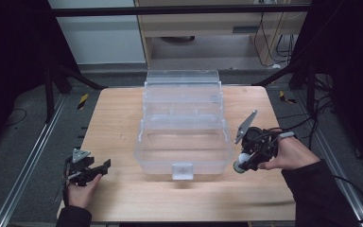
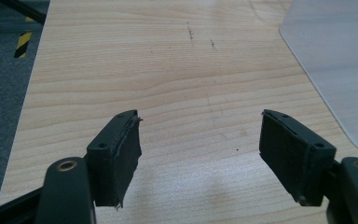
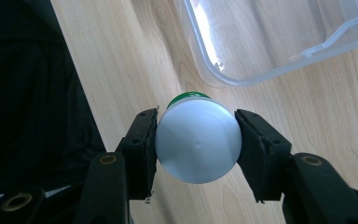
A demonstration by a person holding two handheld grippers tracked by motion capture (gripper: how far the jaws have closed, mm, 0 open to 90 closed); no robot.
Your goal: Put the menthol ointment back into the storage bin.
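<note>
A clear plastic box [image 1: 183, 137] with its lid swung open to the far side stands in the middle of the wooden table [image 1: 118, 127]. Just off the box's near right corner, my right gripper [image 1: 244, 161] is shut on a small white bottle [image 3: 198, 140] with a green band; the white round end faces the camera between the two pads. A corner of the clear box [image 3: 242, 46] lies just beyond the bottle. My left gripper [image 1: 97, 171] rests low near the table's front left, jaws wide open [image 2: 200, 149] over bare wood with nothing between them.
The box's near edge [image 2: 345, 70] shows at the right of the left gripper view. Dark frame posts [image 1: 49, 85] and cables [image 1: 312, 118] flank the table. Grey floor with yellow-black tape marks [image 1: 82, 100] lies beyond the left edge.
</note>
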